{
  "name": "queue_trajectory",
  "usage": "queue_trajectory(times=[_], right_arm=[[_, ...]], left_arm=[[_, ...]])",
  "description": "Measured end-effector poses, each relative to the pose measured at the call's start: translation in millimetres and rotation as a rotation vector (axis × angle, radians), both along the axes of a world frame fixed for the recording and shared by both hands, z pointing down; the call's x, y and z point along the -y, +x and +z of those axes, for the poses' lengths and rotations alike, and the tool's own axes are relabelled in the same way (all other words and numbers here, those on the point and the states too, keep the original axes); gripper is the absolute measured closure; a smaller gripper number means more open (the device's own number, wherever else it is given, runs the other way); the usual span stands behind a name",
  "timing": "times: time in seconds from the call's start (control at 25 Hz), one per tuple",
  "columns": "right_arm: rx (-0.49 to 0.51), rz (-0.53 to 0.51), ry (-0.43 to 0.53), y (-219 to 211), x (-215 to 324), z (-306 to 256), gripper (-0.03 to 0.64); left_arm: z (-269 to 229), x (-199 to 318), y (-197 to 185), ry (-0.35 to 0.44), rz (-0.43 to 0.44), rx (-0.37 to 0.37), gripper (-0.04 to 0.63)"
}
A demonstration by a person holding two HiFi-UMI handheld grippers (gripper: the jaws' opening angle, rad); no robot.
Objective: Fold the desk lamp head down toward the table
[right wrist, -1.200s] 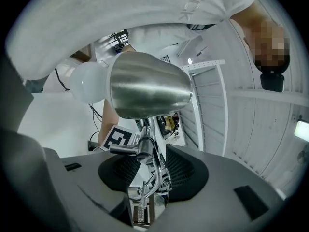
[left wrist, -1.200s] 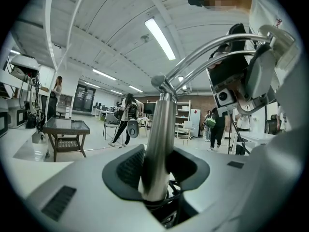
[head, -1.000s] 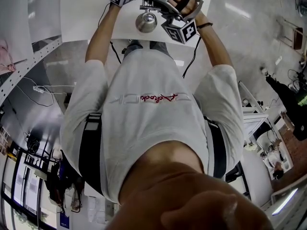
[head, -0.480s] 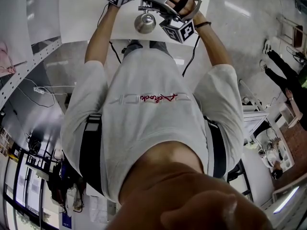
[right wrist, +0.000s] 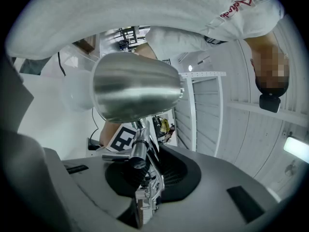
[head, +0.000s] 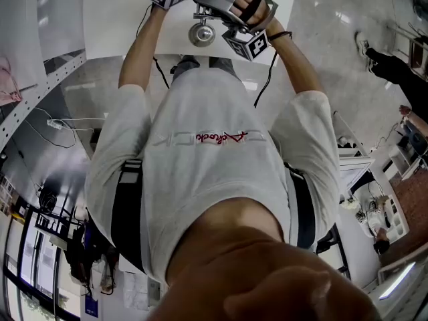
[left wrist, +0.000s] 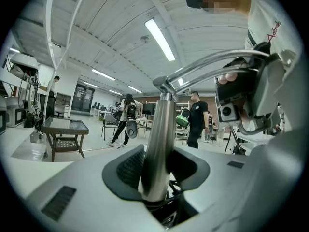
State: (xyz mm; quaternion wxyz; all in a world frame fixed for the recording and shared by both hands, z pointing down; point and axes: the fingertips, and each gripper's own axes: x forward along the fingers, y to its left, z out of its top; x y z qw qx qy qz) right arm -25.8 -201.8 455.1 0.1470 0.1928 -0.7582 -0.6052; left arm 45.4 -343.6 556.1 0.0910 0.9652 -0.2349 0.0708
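A brushed-metal desk lamp stands on the white table (head: 114,15) at the top of the head view. Its rounded head (head: 200,34) hangs just below my two grippers. In the left gripper view the upright lamp post (left wrist: 158,144) rises between the jaws, and my left gripper (left wrist: 157,173) is shut on it. From the elbow joint (left wrist: 164,83) the lamp arm (left wrist: 212,62) runs right to my right gripper (left wrist: 244,100). In the right gripper view the lamp head (right wrist: 133,93) fills the middle, and my right gripper (right wrist: 145,170) is shut on the thin neck (right wrist: 137,151) under it.
The person's torso and arms fill most of the head view. A black cable (head: 264,79) hangs from the right gripper. A metal rack (head: 40,92) stands at the left. People (left wrist: 197,120) and a small table (left wrist: 65,134) stand far off in the hall.
The right gripper has rolled slightly and its marker cube has shifted left. The lamp head has tipped, so it now shows a smaller, ringed face. A person at the far right walked on.
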Motion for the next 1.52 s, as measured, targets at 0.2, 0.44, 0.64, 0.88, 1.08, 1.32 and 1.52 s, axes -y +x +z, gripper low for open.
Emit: queue_trajectory(times=[0.2, 0.44, 0.64, 0.88, 1.08, 1.32, 1.52], right_arm=[[-0.011, -0.004, 0.044, 0.3, 0.2, 11.1, 0.565], [-0.007, -0.003, 0.046, -0.6, 0.6, 12.1, 0.565], [-0.049, -0.011, 0.029, -0.9, -0.5, 16.0, 0.560], [-0.059, 0.004, -0.050, 1.4, 2.6, 22.6, 0.492], [-0.068, 0.036, -0.065, 10.3, 3.6, 22.4, 0.453], [-0.058, 0.130, -0.085, 41.9, 11.1, 21.0, 0.453], [-0.065, 0.164, -0.105, 51.6, 14.0, 23.1, 0.453]], left_arm=[[-3.5, 3.5, 0.9, -0.003, 0.000, -0.007, 0.420], [0.5, 3.7, -0.3, -0.003, -0.002, -0.007, 0.420], [0.0, 2.9, -0.7, -0.007, -0.007, -0.004, 0.420], [3.0, 2.5, -7.3, -0.001, -0.023, 0.027, 0.408], [-1.9, -2.5, -14.5, 0.006, -0.028, 0.043, 0.400], [-1.0, -10.0, -19.0, 0.004, -0.046, 0.047, 0.400], [0.5, -13.7, -30.0, -0.003, -0.063, 0.053, 0.400]])
